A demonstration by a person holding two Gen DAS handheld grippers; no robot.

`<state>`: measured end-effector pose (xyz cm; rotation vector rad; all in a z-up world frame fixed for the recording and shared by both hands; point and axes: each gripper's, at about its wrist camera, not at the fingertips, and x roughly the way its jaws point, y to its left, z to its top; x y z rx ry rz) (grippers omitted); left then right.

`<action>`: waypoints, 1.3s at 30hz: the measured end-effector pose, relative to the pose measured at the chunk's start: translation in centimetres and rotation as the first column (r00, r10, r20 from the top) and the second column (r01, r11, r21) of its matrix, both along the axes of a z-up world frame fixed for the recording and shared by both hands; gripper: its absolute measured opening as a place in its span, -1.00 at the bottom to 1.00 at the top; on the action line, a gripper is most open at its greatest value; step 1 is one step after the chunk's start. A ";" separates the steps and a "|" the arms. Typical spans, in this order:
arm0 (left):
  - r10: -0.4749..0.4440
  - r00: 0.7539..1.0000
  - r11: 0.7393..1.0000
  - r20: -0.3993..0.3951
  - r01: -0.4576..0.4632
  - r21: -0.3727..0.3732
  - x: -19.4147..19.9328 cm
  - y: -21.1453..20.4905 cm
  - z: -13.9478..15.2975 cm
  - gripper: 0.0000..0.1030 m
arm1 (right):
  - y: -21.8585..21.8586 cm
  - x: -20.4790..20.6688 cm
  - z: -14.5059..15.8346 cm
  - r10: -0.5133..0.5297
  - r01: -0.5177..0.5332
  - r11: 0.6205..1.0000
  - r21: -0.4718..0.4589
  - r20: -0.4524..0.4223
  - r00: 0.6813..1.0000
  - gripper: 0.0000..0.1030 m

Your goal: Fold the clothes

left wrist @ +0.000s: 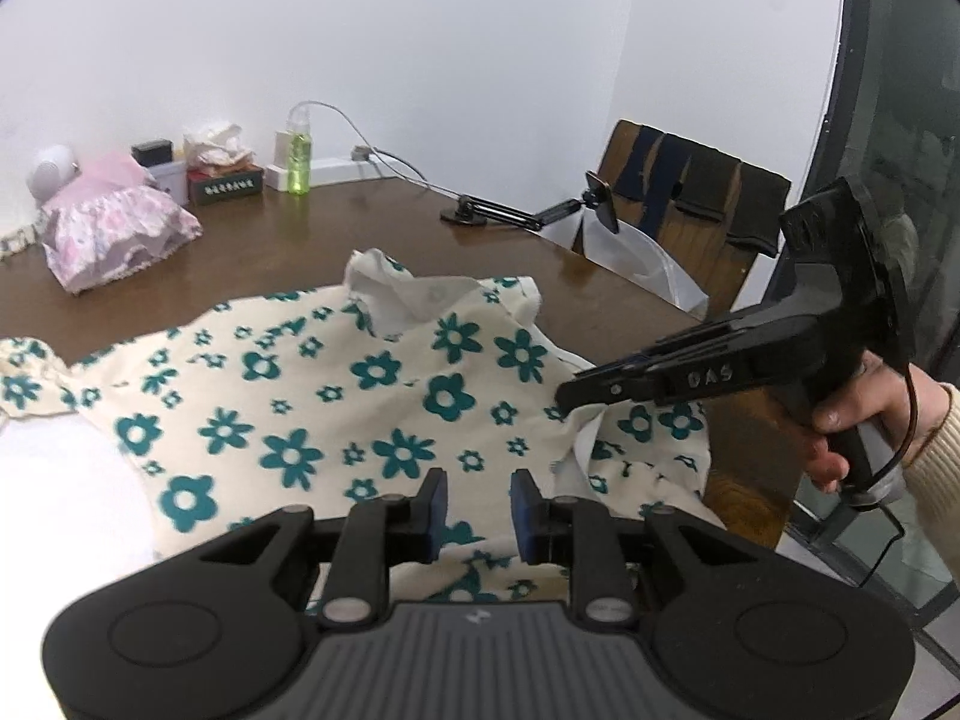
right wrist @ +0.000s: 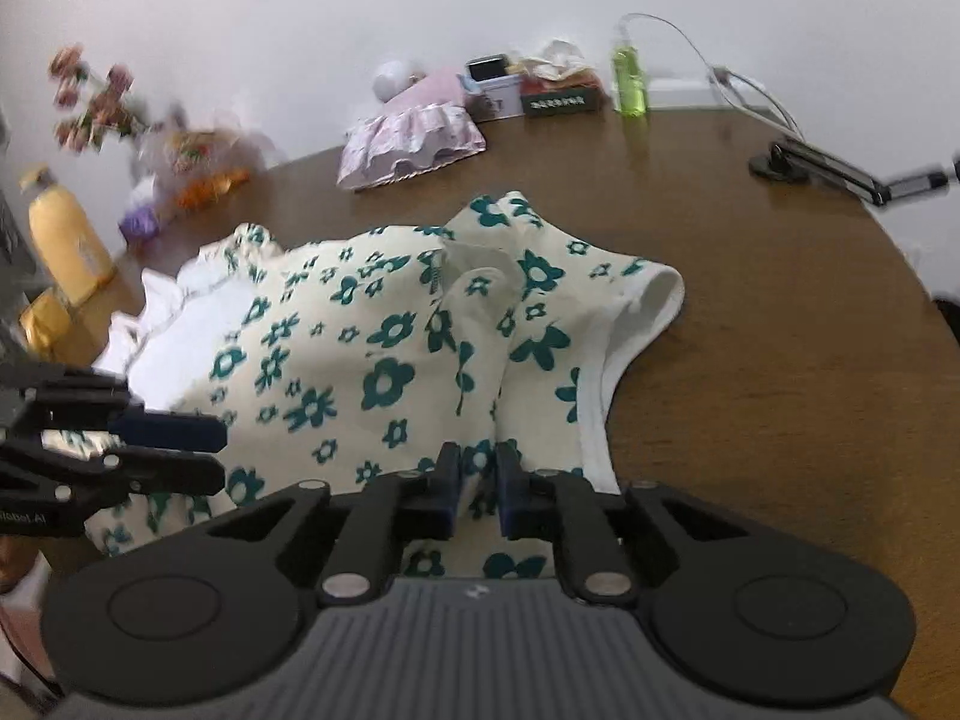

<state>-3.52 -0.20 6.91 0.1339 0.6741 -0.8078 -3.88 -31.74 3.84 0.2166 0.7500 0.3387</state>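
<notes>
Brown wooden table [right wrist: 780,360] against a white wall. Both grippers stand narrowly parted: the left gripper [left wrist: 478,495] over the floral garment [left wrist: 336,396], the right gripper [right wrist: 480,474] with a fabric fold between its pads; grip unclear

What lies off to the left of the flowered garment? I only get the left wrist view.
Observer: A yellow bottle stands near the table edge.
Operator: Anything near it?
Observer: Pink flowers, blurred, against the wall.
Operator: Does the other tool actually grip cloth?
Observer: Yes. Its own view shows the right gripper with the garment bunched between its jaws.
</notes>
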 end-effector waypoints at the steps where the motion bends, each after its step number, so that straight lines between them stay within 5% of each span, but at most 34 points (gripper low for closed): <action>1: 0.010 1.000 1.000 0.007 -0.010 0.003 -0.1 0.3 0.1 -0.56 | -0.2 -0.2 0.4 -0.010 0.010 1.000 0.018 0.018 1.000 -0.60; 5: 0.079 0.997 0.997 0.025 -0.079 0.008 0.0 2.4 0.4 -0.34 | 0.4 -0.5 2.1 -0.010 0.007 1.000 0.022 0.136 0.991 -0.48; 7: 0.115 0.993 0.993 0.027 -0.115 0.005 0.3 3.4 0.6 -0.34 | 2.2 0.3 2.3 0.039 -0.030 0.998 -0.053 0.183 0.982 -0.83; 9: 0.154 0.987 0.988 0.039 -0.154 0.007 0.5 4.3 0.8 -0.34 | 3.8 2.0 1.6 0.065 -0.045 0.991 -0.123 0.168 0.984 -0.90; 12: 0.199 0.978 0.980 0.069 -0.200 0.005 0.2 5.9 1.2 -0.34 | 3.4 4.1 -0.4 -0.036 0.054 0.981 -0.185 0.096 0.995 -0.98; 14: 0.232 0.970 0.972 0.073 -0.233 0.001 0.3 7.5 1.3 -0.32 | 2.4 4.1 -0.8 -0.072 0.085 0.986 -0.145 0.088 0.993 -0.97; 17: 0.297 0.952 0.954 0.081 -0.299 0.025 0.9 10.4 0.9 -0.25 | 2.2 2.2 0.6 -0.095 0.116 0.979 -0.166 0.131 0.987 -0.87; 20: 0.390 0.913 0.903 0.117 -0.404 0.143 2.6 13.1 0.3 -0.22 | 2.0 -0.1 2.3 -0.083 0.110 0.979 -0.169 0.159 0.984 -0.76; 22: 0.421 0.897 0.878 0.135 -0.440 0.188 4.4 14.4 0.8 -0.22 | 2.3 -1.2 3.0 -0.055 0.080 0.983 -0.163 0.149 0.987 -0.51; 26: 0.283 0.938 0.921 0.201 -0.324 0.215 8.5 12.2 3.2 -0.14 | 3.1 -2.1 2.9 -0.063 0.085 0.978 -0.191 0.115 0.991 -0.42; 30: 0.048 0.971 0.955 0.234 -0.113 0.273 13.1 5.1 3.8 0.25 | 2.5 -3.8 2.7 -0.126 0.139 0.979 -0.152 0.090 0.988 -0.26; 34: -0.161 0.962 0.924 0.222 0.068 0.375 17.9 -3.9 3.1 0.24 | 2.1 -6.1 2.1 -0.187 0.195 0.974 -0.113 0.076 0.979 -0.14; 37: -0.364 0.919 0.879 0.152 0.286 0.381 20.4 -9.2 1.9 0.24 | 2.5 -7.5 1.4 -0.216 0.221 0.968 -0.120 0.056 0.975 -0.14; 39: -0.408 0.902 0.854 0.140 0.323 0.409 21.4 -11.4 0.8 0.24 | 2.9 -7.7 0.8 -0.235 0.241 0.959 -0.151 0.053 0.971 -0.08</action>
